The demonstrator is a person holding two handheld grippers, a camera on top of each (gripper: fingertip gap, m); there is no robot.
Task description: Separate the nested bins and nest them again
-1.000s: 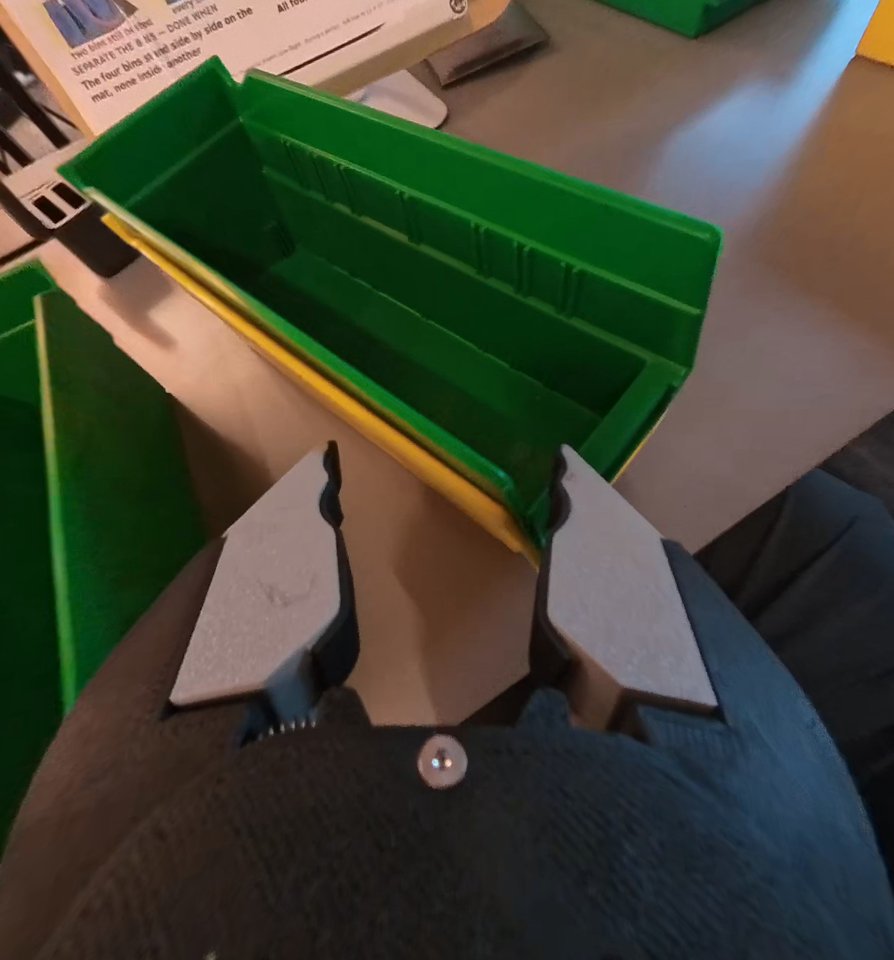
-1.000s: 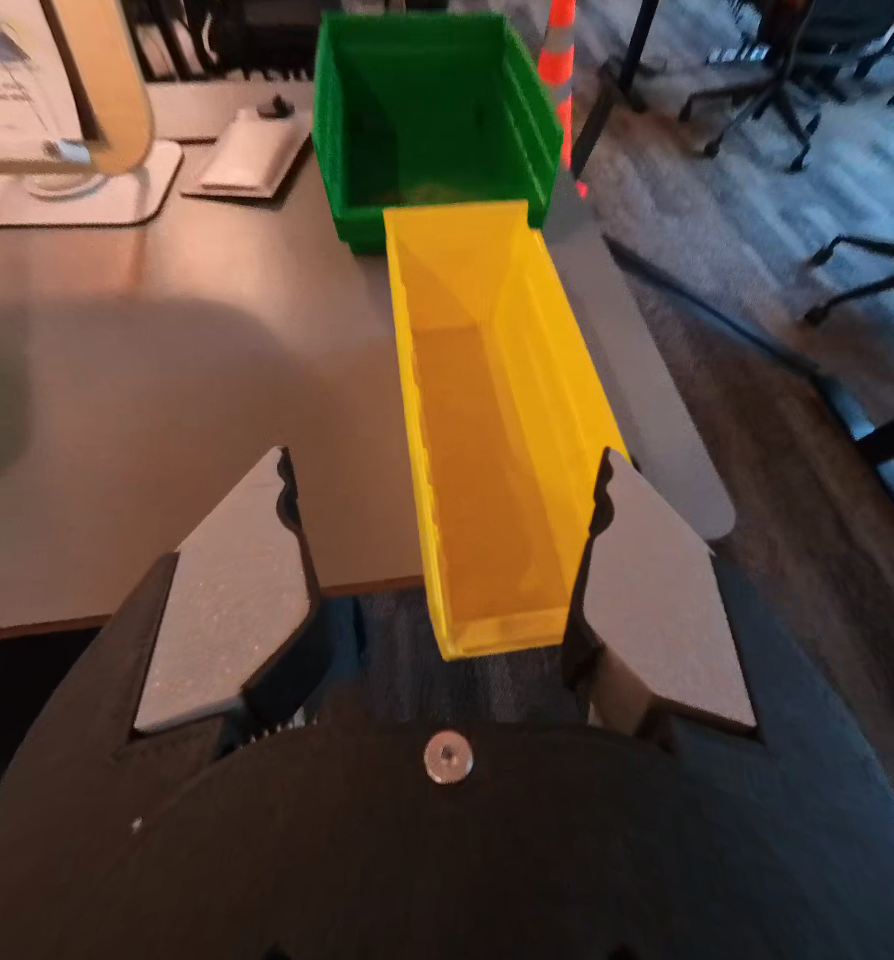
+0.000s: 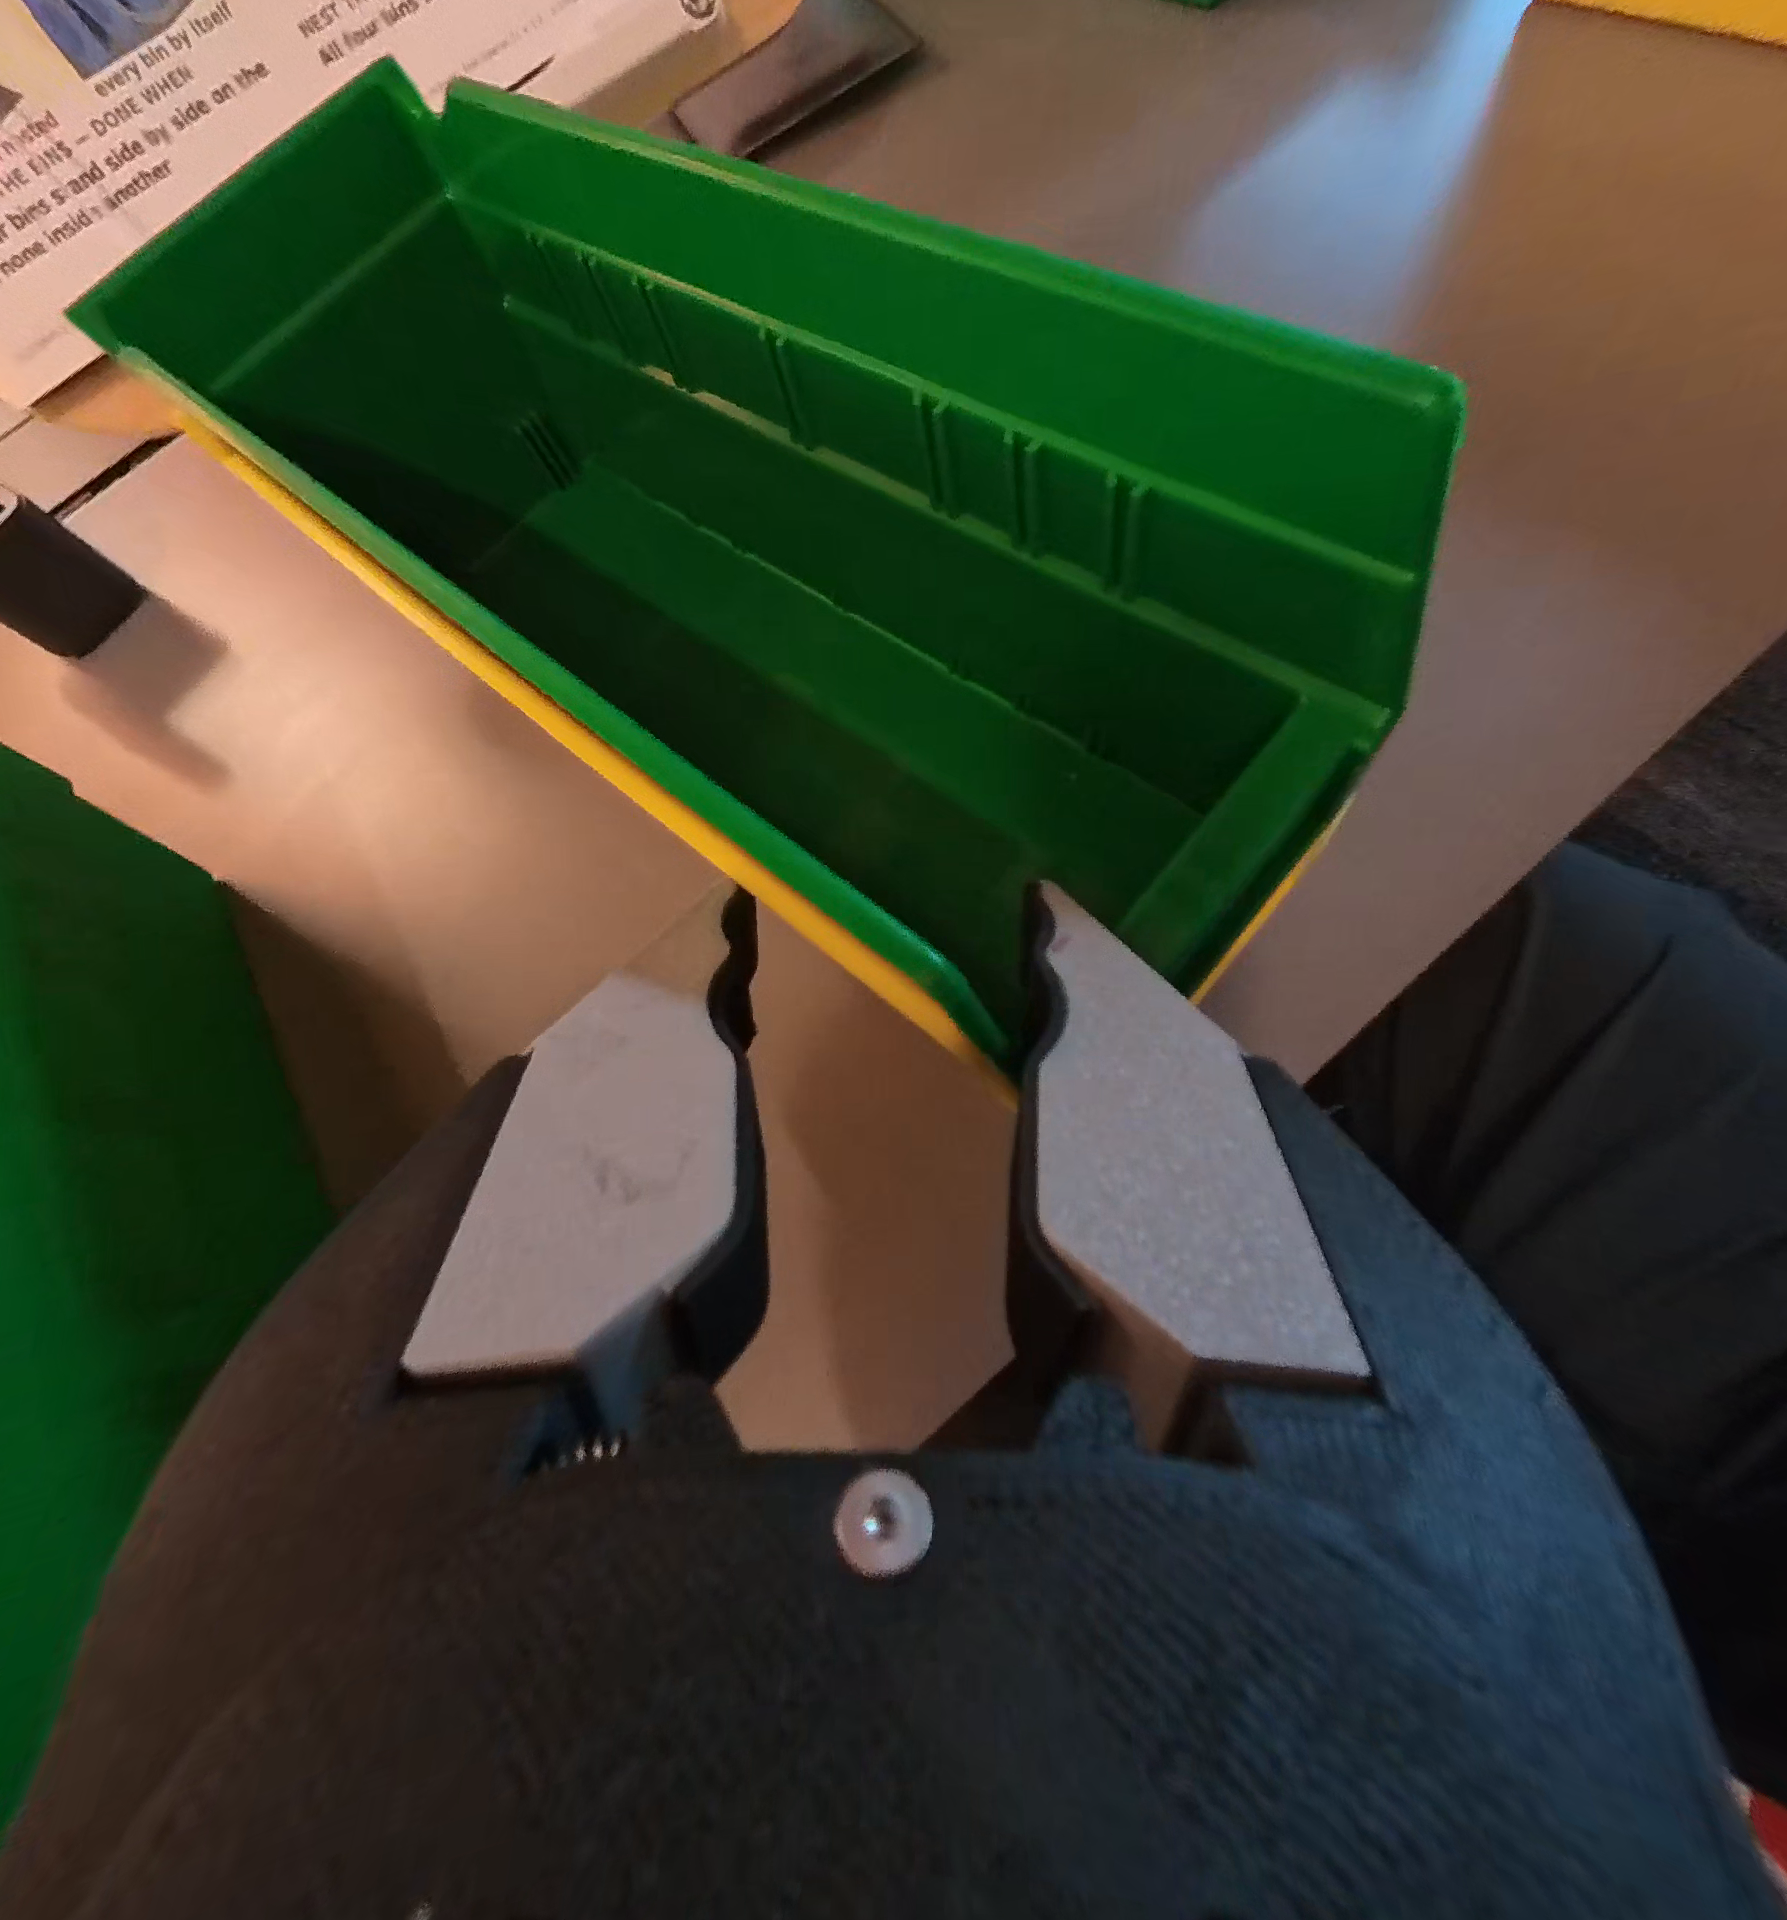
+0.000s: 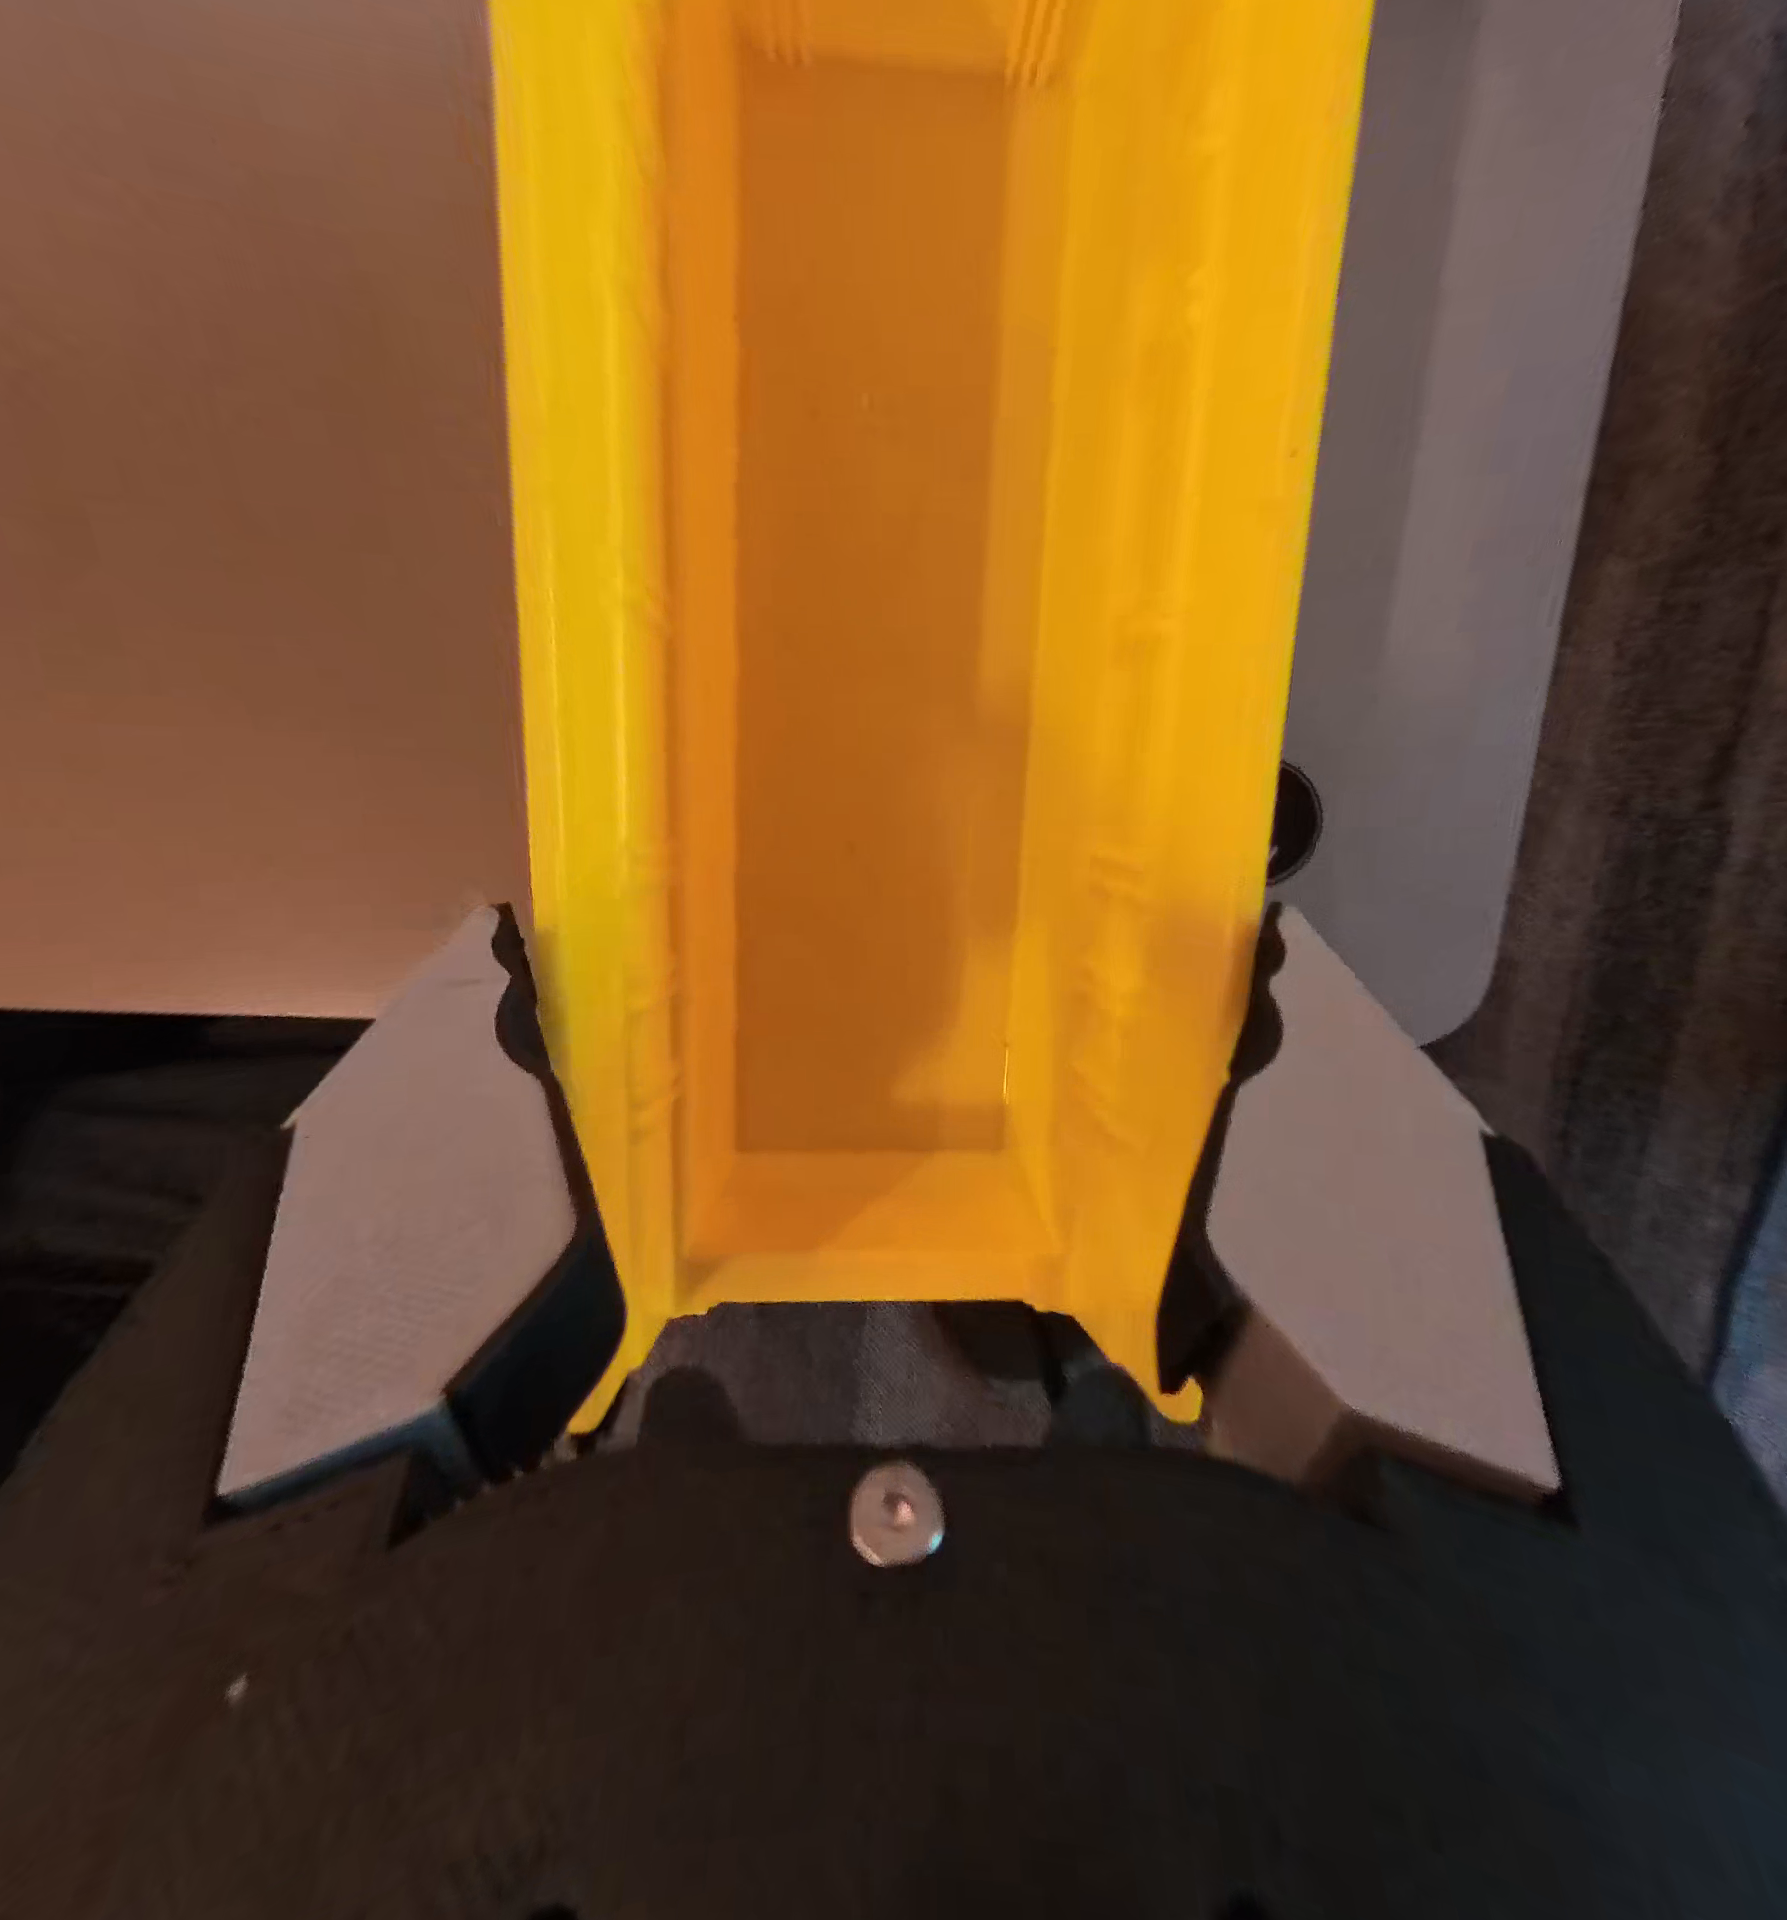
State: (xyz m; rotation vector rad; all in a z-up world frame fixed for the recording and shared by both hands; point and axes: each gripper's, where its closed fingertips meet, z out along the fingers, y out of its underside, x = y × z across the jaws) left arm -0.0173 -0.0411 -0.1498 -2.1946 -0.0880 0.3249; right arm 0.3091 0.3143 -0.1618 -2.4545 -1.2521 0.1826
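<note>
Underneath everything lies a smooth brown tabletop [image 3: 1284, 229], catching a pale sheen of light toward its far right. In the left wrist view a long green bin [image 3: 868, 582] sits nested in a yellow bin [image 3: 598, 717], of which only a thin edge shows along the green bin's left side and at its near corner. The pair stands tilted, running from the near right toward the far left. The left gripper [image 3: 889, 935] has its fingers parted with bare tabletop showing between them; its right finger [image 3: 1159, 1143] touches the near corner of the nested pair, while the left finger stands clear, so nothing is pinched. At the far left lies a white printed sheet [image 3: 141, 156], with a dark flat pad [image 3: 795, 83] beyond it and a small black block [image 3: 37, 582] near the left edge. Another green bin [image 3: 89, 1039] fills the near left. At the near right, past the table's edge, are dark carpet [image 3: 1782, 686] and a person's dark clothing [image 3: 1595, 1195].

In the right wrist view a separate yellow bin [image 4: 889, 623] rests lengthwise on the tabletop, its near end jutting past the table's near edge. The right gripper [image 4: 889, 956] straddles that near end, one finger against each outer wall; whether it presses or only touches I cannot tell. To the right lies a pale grey mat [image 4: 1440, 623] with a rounded corner, then dark wood-grain floor [image 4: 1699, 520].
</note>
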